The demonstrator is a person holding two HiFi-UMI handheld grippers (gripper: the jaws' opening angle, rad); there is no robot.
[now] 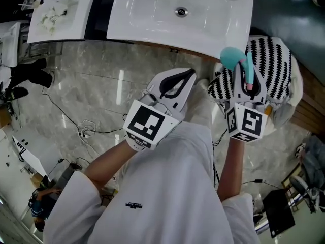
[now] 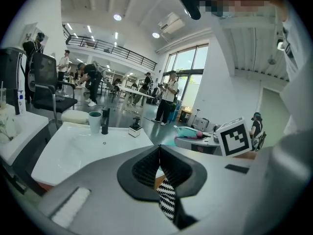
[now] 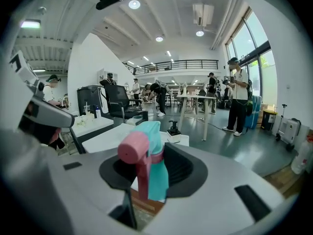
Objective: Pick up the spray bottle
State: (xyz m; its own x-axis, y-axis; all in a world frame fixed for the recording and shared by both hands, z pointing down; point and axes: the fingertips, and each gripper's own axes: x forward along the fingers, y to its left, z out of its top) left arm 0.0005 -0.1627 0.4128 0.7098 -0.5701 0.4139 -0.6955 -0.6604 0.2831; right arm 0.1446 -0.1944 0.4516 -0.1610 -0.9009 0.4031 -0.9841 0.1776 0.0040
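Above the marble floor (image 1: 86, 85): two grippers raised, one spray bottle held

Nearest, the left gripper (image 1: 188, 77) had its jaws pressed together on nothing. To its right, the right gripper (image 1: 247, 83) clamped the spray bottle (image 1: 232, 56), whose teal head and pink nozzle stuck out between the jaws. A black-and-white striped fabric item (image 1: 274, 65) showed just beyond. Farther off lay the white sink (image 1: 147, 9).

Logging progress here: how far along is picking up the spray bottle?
Done: the right gripper is shut on the spray bottle at its head, and it hangs in the air over the striped basket. In hand: just holding it. Left: seemingly nothing; the left gripper is shut, empty.
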